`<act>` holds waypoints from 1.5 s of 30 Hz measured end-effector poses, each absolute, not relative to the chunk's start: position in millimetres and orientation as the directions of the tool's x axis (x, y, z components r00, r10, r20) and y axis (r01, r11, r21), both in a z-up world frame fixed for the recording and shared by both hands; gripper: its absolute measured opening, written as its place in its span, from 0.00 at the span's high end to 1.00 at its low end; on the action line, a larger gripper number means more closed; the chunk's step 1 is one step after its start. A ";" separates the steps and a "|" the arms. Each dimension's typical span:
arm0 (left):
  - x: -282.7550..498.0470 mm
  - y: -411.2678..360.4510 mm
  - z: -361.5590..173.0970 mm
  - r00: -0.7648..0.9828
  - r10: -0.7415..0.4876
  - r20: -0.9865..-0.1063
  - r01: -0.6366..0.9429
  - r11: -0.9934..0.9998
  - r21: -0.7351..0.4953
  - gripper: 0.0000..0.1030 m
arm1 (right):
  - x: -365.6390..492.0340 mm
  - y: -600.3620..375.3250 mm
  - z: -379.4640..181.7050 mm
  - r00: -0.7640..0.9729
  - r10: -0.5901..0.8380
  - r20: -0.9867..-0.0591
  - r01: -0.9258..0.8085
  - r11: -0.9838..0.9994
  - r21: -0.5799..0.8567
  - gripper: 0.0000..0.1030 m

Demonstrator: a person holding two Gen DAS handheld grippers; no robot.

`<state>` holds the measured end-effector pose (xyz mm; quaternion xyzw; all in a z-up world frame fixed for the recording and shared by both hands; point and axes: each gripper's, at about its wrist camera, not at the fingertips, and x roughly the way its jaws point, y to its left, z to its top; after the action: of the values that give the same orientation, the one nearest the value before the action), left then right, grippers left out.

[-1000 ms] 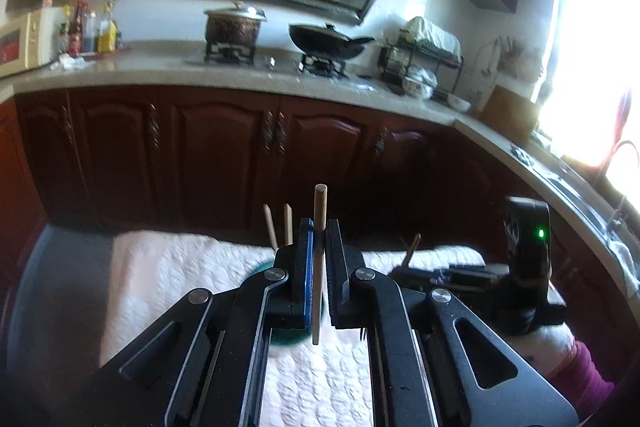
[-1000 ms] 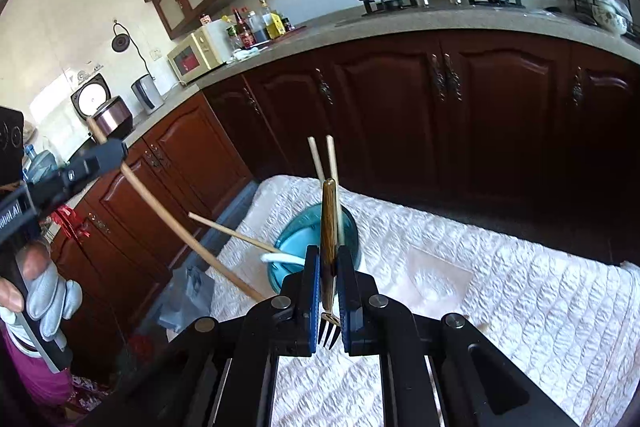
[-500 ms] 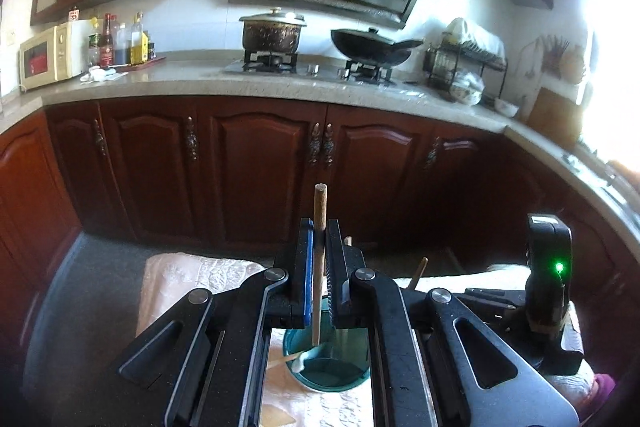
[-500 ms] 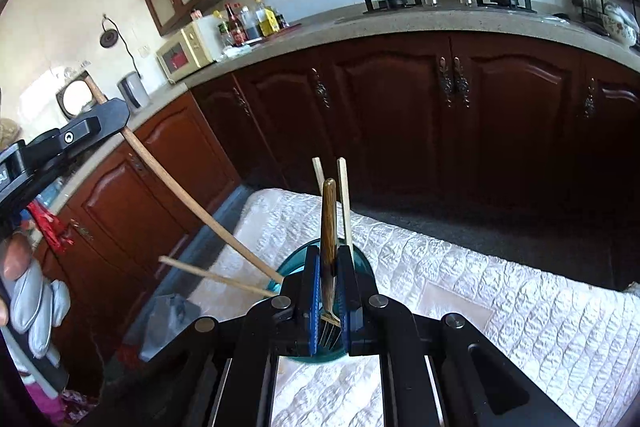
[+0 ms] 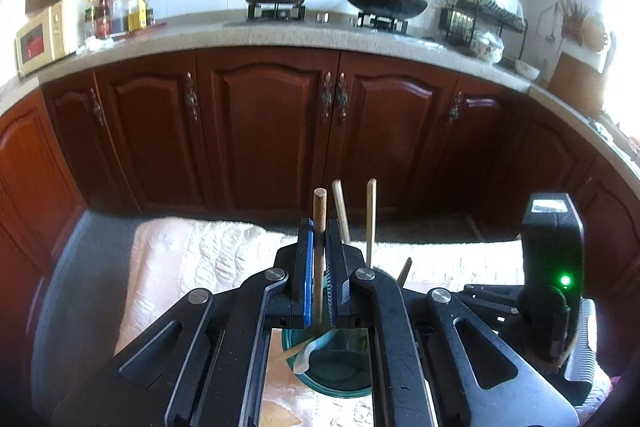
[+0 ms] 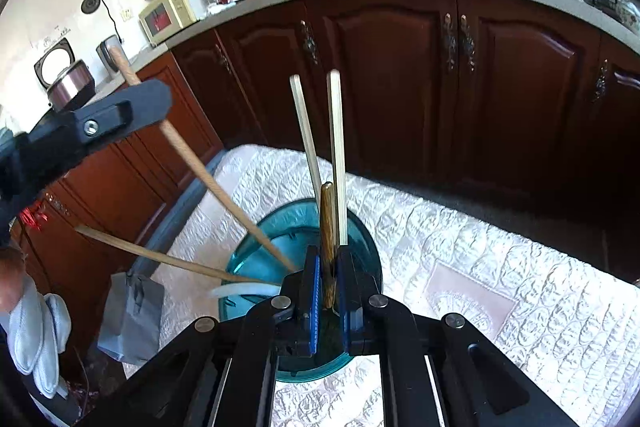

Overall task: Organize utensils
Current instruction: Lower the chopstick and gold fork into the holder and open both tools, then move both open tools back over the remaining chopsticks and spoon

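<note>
Standing two chopsticks (image 6: 320, 147), one cup (image 6: 256, 259)

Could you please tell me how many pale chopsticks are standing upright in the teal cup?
2. The left chopstick leans slightly left, the right chopstick stands nearly straight, both rising from the teal cup just behind the right gripper. Others may be hidden.

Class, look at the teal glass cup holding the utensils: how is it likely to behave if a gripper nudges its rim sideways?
The teal glass cup looks hard and probably breakable. Two chopsticks stand tall above its rim, and the left gripper holds a wooden stick slanting into it, so a nudge might tip it. The quilted cloth underneath probably grips, favouring tipping over sliding.
</note>
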<state>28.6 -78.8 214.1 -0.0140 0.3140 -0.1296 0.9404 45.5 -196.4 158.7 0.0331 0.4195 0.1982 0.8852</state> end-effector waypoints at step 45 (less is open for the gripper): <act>-25.3 -72.6 245.8 0.798 -0.275 -0.537 0.228 0.961 -0.153 0.45 | -31.7 -247.5 184.6 0.607 0.400 -0.686 -0.278 0.916 0.288 0.64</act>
<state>-25.3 -72.6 245.8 -0.0404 0.2889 -0.1328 0.9472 -31.7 -247.5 184.6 0.0762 0.4003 0.1898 0.8933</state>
